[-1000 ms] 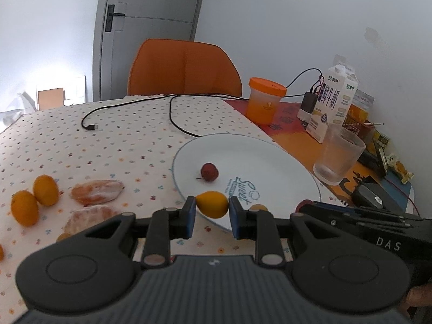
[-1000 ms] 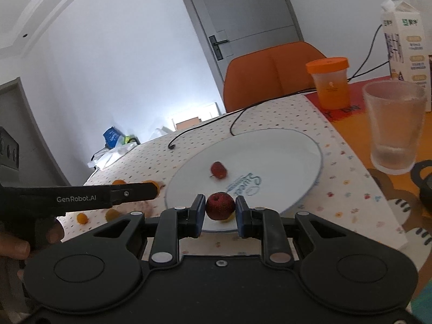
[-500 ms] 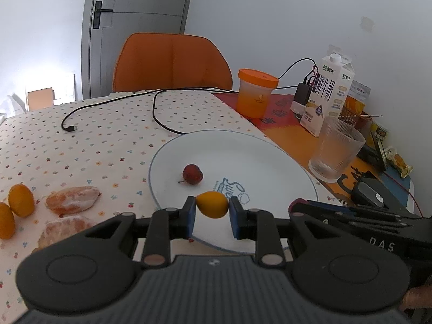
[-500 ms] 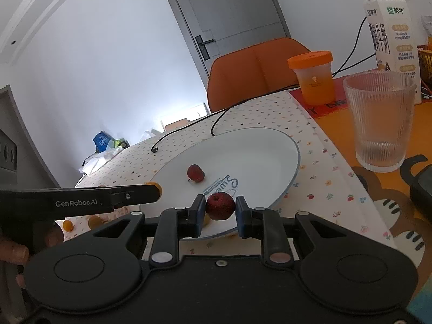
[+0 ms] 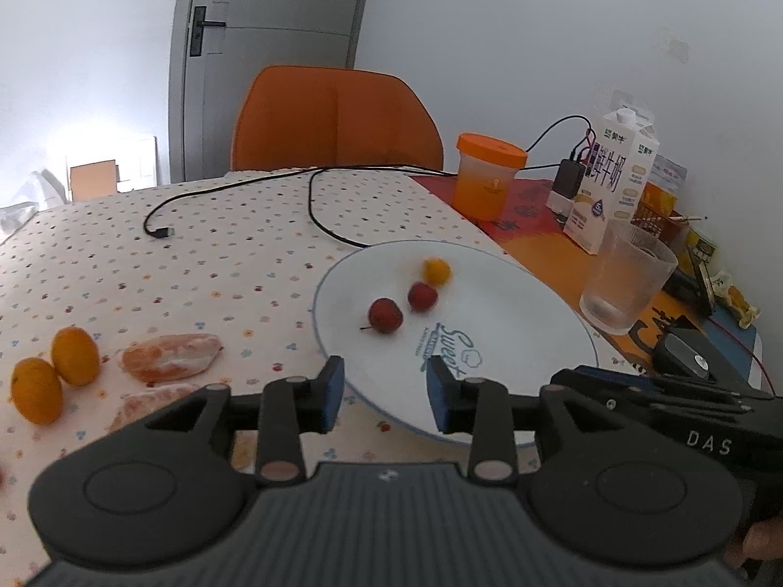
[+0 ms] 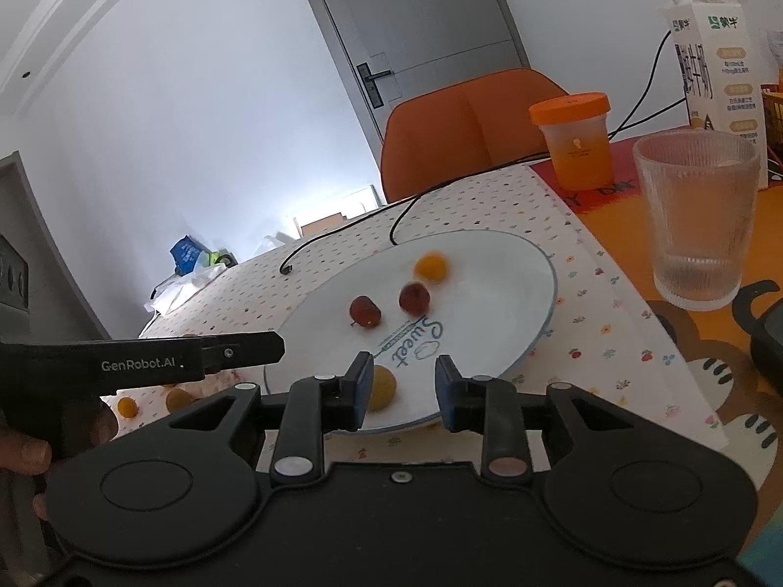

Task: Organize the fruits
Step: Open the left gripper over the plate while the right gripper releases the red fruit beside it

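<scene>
Both jaws stand open and hold nothing: left gripper [image 5: 384,389] and right gripper [image 6: 402,389] over the plate [image 5: 514,342] rim; a glass [image 5: 626,281] stands just beside.

Glossy plate [image 5: 538,303] (ribbed glass [image 5: 626,283])

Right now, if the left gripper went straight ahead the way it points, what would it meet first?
Probably the white plate: the open left gripper hovers over its near rim. Farther along that line lies a red fruit, slightly left of center. Height above the plate is unclear, so it might pass over both.
</scene>
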The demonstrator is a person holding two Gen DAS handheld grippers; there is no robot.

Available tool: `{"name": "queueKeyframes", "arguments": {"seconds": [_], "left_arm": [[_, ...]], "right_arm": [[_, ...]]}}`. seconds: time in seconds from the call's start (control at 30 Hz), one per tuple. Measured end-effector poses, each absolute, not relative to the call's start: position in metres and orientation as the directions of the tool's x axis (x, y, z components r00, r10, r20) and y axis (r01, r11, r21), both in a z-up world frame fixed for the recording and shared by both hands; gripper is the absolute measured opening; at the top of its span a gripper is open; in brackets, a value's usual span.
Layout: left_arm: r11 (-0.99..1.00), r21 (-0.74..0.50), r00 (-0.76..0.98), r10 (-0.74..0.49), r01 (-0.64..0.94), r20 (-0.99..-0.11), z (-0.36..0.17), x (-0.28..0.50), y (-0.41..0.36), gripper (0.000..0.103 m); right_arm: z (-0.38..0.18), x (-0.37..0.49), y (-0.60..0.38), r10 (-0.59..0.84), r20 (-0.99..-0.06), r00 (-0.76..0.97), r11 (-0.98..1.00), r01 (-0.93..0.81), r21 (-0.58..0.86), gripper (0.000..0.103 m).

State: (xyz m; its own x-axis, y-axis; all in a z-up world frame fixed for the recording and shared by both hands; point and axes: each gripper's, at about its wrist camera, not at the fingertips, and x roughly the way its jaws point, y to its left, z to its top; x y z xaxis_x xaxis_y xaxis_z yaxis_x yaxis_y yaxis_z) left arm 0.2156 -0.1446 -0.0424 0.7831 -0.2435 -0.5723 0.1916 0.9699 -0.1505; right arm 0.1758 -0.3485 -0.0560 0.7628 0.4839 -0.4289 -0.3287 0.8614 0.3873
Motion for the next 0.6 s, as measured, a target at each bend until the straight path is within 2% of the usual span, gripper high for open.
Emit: {"name": "queueKeyframes", "arguments": {"seconds": [0.17, 0.37, 0.5, 0.6], "left_arm": [[0.975, -0.150, 0.794, -0.222, 0.165, -0.566, -0.040, 0.209, -0.132, 0.048], [0.981, -0.143, 0.809, -0.187, 0.129, -0.558, -0.037, 0.197, -0.116, 0.062], [0.984, -0.145, 0.815, -0.166, 0.102, -0.556, -0.034, 0.191, -0.105, 0.077], [0.987, -0.131, 0.823, -0.154, 0.098, -0.547, -0.032, 0.184, -0.099, 0.083]], "right_arm": [[-0.054, 0.174, -0.343, 0.487, -0.434, 0.758, 0.861, -0.333, 0.384, 0.031], [-0.048, 0.167, -0.333, 0.495, -0.429, 0.756, 0.859, -0.352, 0.371, 0.038], [-0.044, 0.162, -0.325, 0.499, -0.427, 0.754, 0.859, -0.366, 0.357, 0.049], [-0.041, 0.159, -0.320, 0.502, -0.424, 0.754, 0.858, -0.374, 0.352, 0.053]]}}
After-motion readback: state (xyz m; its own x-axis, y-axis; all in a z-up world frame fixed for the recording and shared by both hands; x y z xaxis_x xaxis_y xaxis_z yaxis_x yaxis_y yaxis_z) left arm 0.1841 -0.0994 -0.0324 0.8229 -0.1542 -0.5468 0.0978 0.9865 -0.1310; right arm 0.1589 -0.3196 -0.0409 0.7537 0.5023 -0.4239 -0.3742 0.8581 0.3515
